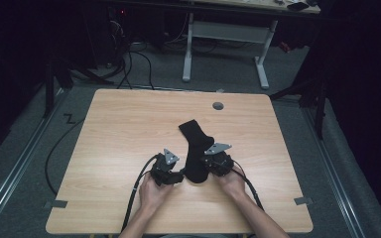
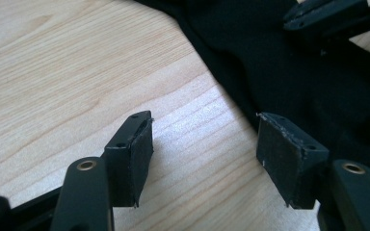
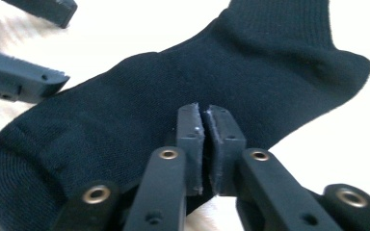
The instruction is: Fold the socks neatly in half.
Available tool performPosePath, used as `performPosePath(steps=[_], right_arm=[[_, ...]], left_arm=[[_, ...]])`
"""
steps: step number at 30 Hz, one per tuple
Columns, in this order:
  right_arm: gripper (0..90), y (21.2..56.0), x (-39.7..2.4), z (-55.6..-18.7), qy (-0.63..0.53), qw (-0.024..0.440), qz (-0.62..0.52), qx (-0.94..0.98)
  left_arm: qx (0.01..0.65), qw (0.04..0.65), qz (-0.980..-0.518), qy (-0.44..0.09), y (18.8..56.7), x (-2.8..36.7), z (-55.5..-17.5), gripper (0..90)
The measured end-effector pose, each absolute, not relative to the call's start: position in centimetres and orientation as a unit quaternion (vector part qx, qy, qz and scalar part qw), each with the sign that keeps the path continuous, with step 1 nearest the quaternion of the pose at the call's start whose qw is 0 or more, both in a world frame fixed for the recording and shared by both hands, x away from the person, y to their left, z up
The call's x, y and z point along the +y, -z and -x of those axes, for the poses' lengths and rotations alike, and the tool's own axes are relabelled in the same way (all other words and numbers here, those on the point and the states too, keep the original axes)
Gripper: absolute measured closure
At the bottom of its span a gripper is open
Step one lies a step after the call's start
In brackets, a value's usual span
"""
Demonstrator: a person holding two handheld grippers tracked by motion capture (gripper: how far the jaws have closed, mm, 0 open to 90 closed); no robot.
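A black sock lies flat on the wooden worktop, approx. at its middle and a bit toward the near edge, cuff toward the far edge, toe toward the person. Two hand-held grippers flank the toe end. The right gripper, at the sock's right side, has its fingers nearly together, a thin slit btw. the pads, right at the sock's edge; whether fabric is pinched btw. them can't be told. The left gripper, at the sock's left side, has its fingers spread wide w/ bare wood btw. them; one pad sits just beside the sock's edge. Person's hands enter from the near edge.
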State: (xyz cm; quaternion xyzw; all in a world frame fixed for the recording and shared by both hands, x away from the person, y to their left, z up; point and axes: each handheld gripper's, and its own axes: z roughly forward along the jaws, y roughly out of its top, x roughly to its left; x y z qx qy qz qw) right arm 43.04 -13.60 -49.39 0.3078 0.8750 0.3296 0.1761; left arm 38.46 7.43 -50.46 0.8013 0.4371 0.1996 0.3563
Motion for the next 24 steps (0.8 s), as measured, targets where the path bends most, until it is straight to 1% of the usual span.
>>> performPosePath(steps=[1, 3, 7, 11, 12, 14, 16, 17, 24], right_arm=[[80.6, 49.3, -13.7, -43.1, -0.331, 0.179, -0.307, 0.874], [79.0, 48.6, -14.1, -42.6, -0.354, 0.166, -0.309, 0.867], [77.2, 47.3, -14.0, -39.9, -0.377, 0.152, -0.285, 0.868], [73.4, 48.2, -13.3, -38.9, -0.363, 0.137, -0.281, 0.878], [73.7, 48.6, -13.2, -39.0, -0.358, 0.132, -0.283, 0.880], [79.7, 49.4, -13.1, -39.3, -0.350, 0.122, -0.284, 0.884], [85.1, 49.4, -13.0, -39.4, -0.353, 0.119, -0.282, 0.884], [86.2, 49.3, -13.0, -39.4, -0.351, 0.121, -0.278, 0.886], [86.8, 47.1, -13.1, -38.5, -0.373, 0.136, -0.265, 0.879]], left_arm=[[0.437, 0.358, -0.800, -0.201, 50.5, 7.4, -38.5, 37.9], [0.436, 0.359, -0.800, -0.202, 50.6, 7.3, -38.4, 37.3], [0.434, 0.368, -0.796, -0.205, 50.8, 7.2, -38.4, 36.3], [0.435, 0.367, -0.796, -0.206, 50.8, 7.2, -38.4, 36.3], [0.435, 0.367, -0.796, -0.207, 50.8, 7.2, -38.4, 36.3], [0.435, 0.367, -0.796, -0.207, 50.8, 7.2, -38.4, 36.4], [0.435, 0.367, -0.796, -0.207, 50.8, 7.2, -38.4, 36.4], [0.435, 0.367, -0.796, -0.207, 50.8, 7.1, -38.4, 36.4], [0.437, 0.365, -0.795, -0.208, 50.7, 7.1, -38.4, 36.6]])
